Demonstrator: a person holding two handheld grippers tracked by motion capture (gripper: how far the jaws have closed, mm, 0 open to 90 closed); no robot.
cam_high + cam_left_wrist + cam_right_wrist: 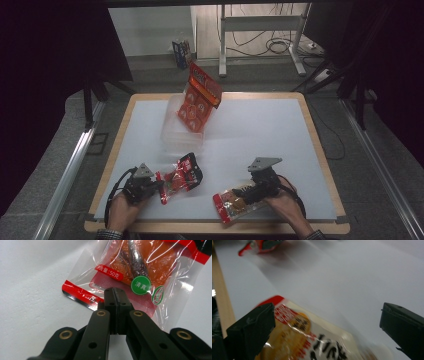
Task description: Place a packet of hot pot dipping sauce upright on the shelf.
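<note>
Left gripper point(115, 293) clamped shut on red-edged snack packet point(140, 277); right gripper point(327, 322) spread wide over another snack pouch point(312, 342) between fingers.

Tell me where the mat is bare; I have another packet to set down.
Bare: the whole right side beyond the clear container, and the left strip. Crowded: the front edge, with both grippers on snack packets.

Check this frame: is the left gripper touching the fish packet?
Touching. In the left gripper view the left gripper has its jaws pressed together on the clear edge of the fish packet, with the film pinched between them.
</note>
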